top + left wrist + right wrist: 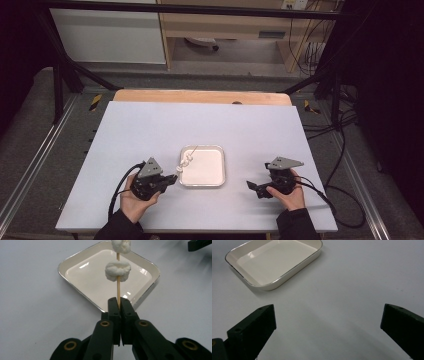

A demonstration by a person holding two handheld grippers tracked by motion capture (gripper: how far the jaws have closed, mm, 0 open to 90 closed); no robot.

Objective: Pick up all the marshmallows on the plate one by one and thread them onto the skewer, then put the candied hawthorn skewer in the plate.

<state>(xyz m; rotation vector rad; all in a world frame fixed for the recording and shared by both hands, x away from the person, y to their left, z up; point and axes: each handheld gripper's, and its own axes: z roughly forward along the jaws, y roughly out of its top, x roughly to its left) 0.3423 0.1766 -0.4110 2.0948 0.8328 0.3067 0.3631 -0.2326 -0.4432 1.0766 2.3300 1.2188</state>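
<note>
Left claw [117,305] clamped on skewer [118,287], top marshmallow [121,245] cut off.

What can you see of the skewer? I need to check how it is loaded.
The skewer is a thin, pale stick that looks like wood or bamboo. Two white, puffy marshmallows are threaded on it, one above the other with a gap between. Its lower end is clamped in the shut left hand-held gripper, which holds it over the tray; the skewer is not touching the tray.
</note>
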